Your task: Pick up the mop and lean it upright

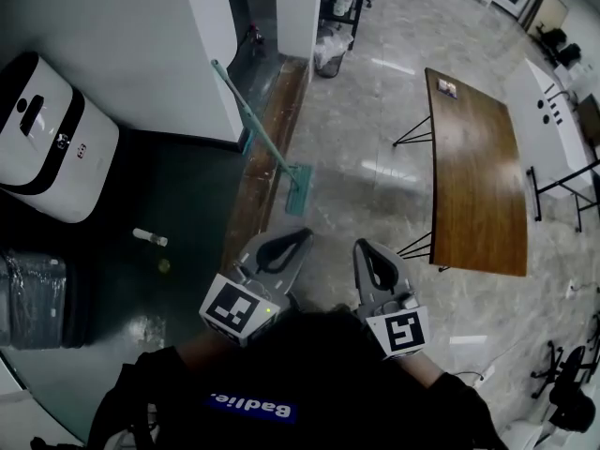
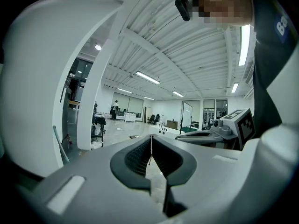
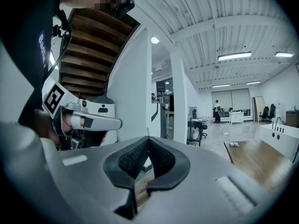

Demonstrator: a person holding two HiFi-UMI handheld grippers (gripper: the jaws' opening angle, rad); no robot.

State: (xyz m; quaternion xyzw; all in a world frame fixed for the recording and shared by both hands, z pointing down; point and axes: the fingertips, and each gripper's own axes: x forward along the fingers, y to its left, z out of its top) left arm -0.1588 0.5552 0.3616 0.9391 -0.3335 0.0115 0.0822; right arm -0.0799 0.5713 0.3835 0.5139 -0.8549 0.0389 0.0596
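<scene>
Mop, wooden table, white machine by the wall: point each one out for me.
mop point(image 1: 253, 117): head view, middle of its handle.
wooden table point(image 1: 473, 157): head view, middle of its top.
white machine point(image 1: 89, 162): head view, its white top face.

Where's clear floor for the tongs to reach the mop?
Free: the pale floor between the mop head and the wooden table, open all the way toward the person. Crowded: the left side, where the mop leans at the white wall and the dark floor holds a small bottle, a ball and a white unit.
</scene>
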